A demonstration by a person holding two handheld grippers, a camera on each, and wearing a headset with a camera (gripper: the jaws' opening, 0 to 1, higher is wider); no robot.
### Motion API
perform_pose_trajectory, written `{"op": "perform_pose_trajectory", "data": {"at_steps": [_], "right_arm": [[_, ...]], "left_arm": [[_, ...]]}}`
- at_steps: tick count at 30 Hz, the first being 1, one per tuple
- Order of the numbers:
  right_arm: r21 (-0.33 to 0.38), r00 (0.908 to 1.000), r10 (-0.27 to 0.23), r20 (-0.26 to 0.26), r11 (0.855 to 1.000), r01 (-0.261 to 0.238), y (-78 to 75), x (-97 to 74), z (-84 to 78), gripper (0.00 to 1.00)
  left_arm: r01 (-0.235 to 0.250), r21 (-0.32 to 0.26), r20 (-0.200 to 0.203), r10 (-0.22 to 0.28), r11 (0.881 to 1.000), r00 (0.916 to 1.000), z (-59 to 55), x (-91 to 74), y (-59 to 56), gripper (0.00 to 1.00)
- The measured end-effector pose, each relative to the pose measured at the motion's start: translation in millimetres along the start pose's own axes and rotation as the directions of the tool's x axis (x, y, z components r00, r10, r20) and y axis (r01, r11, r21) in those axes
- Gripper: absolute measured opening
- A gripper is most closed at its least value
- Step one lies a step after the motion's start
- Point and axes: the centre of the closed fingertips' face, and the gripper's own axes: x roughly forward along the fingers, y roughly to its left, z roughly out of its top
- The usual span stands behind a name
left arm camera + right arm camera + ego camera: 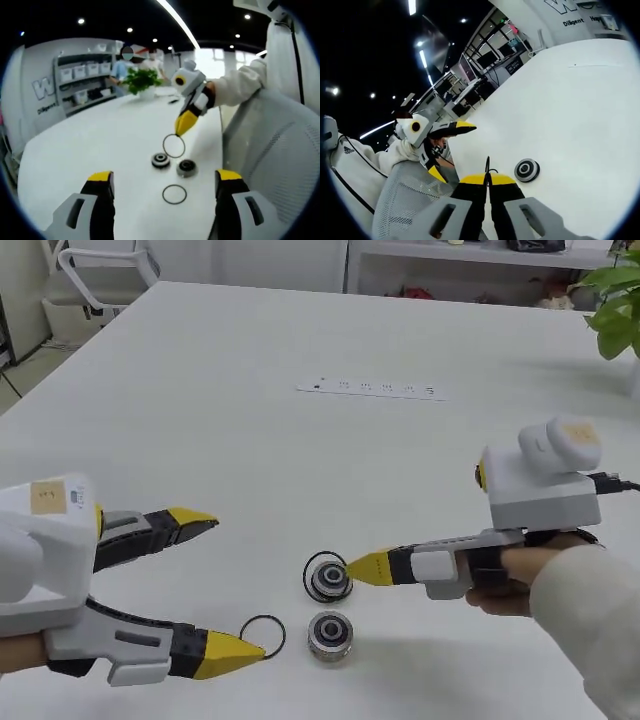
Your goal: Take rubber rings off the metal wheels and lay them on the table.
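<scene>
Two metal wheels sit near the table's front: one [331, 582] [160, 160] [526, 170] just off my right gripper's tip, the other [329, 634] [186, 167] closer to me. My right gripper [360, 568] [488, 179] is shut on a thin black rubber ring [305, 576] [163, 146] [487, 167] that hangs from its yellow tip beside the farther wheel. A second rubber ring [262, 617] [163, 194] lies flat on the table. My left gripper [228, 585] [165, 177] stands open and holds nothing, its lower fingertip [235, 650] right at that loose ring.
A white power strip [372, 389] lies flush in the table's middle. An office chair [100, 270] stands at the far left corner and a green plant [615, 300] at the far right. The white table [250, 440] stretches wide and bare beyond the wheels.
</scene>
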Motion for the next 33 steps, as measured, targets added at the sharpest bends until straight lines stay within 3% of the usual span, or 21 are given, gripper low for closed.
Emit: {"op": "perform_pose_trajectory", "data": {"at_steps": [5,10,19,33], "right_arm": [[0.0,1.0,0.007,0.005,1.0,-0.007,2.1,1.2,1.2,0.0],[-0.002,1.0,0.008,-0.005,1.0,-0.008,4.1,5.7,-1.3,0.0],[-0.008,0.9997,0.022,-0.012,1.0,-0.022,11.0,14.2,-3.2,0.0],[-0.021,0.9974,0.031,-0.065,0.999,-0.033,15.3,28.9,-16.4,0.0]], "left_arm": [[-0.022,-0.036,0.021,0.023,0.999,0.9995,-0.9,-1.7,5.9,0.85],[-0.015,-0.033,-0.005,0.014,0.999,0.9999,-9.8,0.4,3.8,0.85],[-0.003,-0.057,-0.011,0.002,0.998,0.9999,-15.5,2.4,2.2,0.86],[0.01,-0.06,-0.023,-0.012,0.998,0.9997,-19.6,3.7,-0.7,0.88]]}}
